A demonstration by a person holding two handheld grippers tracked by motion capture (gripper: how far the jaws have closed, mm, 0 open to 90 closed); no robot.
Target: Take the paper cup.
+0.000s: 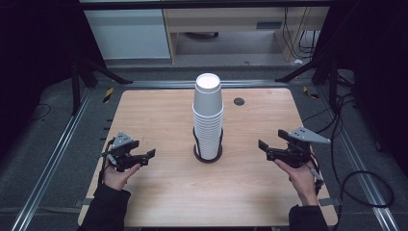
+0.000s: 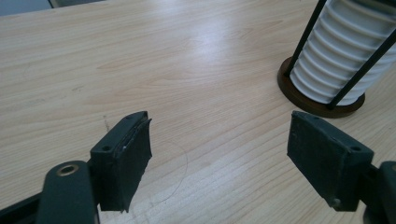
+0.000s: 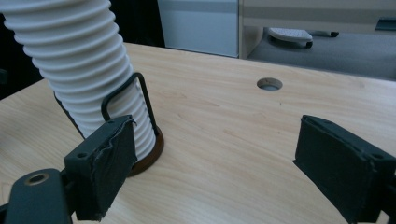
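Black jaws of the left gripper (image 1: 143, 158) stand spread and empty. Mid-table, the stack of white paper cups (image 1: 208, 118) sits upright in its wire holder (image 1: 208, 153), steadied for picking. The right gripper (image 1: 269, 148), likewise released, flanks it.

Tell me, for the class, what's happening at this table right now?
A person holds a gripper in each hand over a wooden table. A tall stack of white paper cups stands in a dark wire holder at the middle. The left gripper and right gripper sit on either side of it, both with jaws open and holding nothing. Neither touches the cups.
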